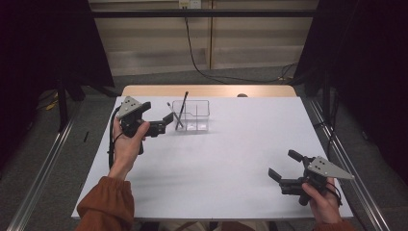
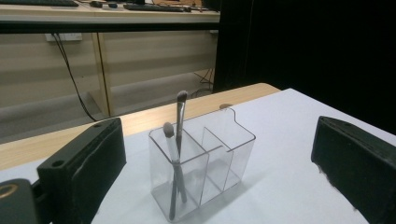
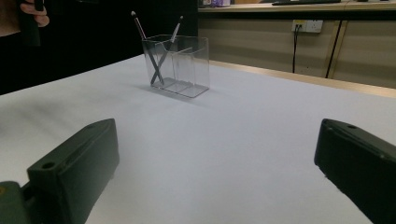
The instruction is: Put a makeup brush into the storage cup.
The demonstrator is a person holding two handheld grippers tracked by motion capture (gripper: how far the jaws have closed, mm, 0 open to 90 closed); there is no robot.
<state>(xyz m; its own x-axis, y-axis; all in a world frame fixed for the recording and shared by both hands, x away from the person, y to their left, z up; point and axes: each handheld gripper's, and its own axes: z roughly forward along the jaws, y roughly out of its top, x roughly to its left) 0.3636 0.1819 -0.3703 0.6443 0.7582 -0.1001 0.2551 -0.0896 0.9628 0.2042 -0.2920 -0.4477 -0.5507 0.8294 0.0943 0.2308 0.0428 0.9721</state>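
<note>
High view: the left gripper (image 1: pixel 169 117), jaws spread and empty, hovers at centre-left beside the clear organizer (image 1: pixel 191 116); the right gripper (image 1: pixel 284 165) idles spread at lower right.

Left gripper view: two brushes (image 2: pixel 176 154) cross in the organizer's nearest compartment, likely leaning on its walls.

Right gripper view: the organizer stands upper left, far away.

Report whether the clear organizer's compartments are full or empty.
Partly filled: the organizer holds two crossed brushes in one end compartment; the other compartments look empty.

White table (image 1: pixel 231 159) with a pale wood strip at its far edge. Clear, colourless compartmented organizer (image 2: pixel 205 161) holding two makeup brushes (image 2: pixel 176 154) with dark handles, silvery ferrules and grey-beige bristle tips. Black grippers, left (image 1: pixel 169 117) and right (image 1: pixel 284 166), each topped by a grey plate. Rust-orange sleeve (image 1: pixel 106 204).
</note>
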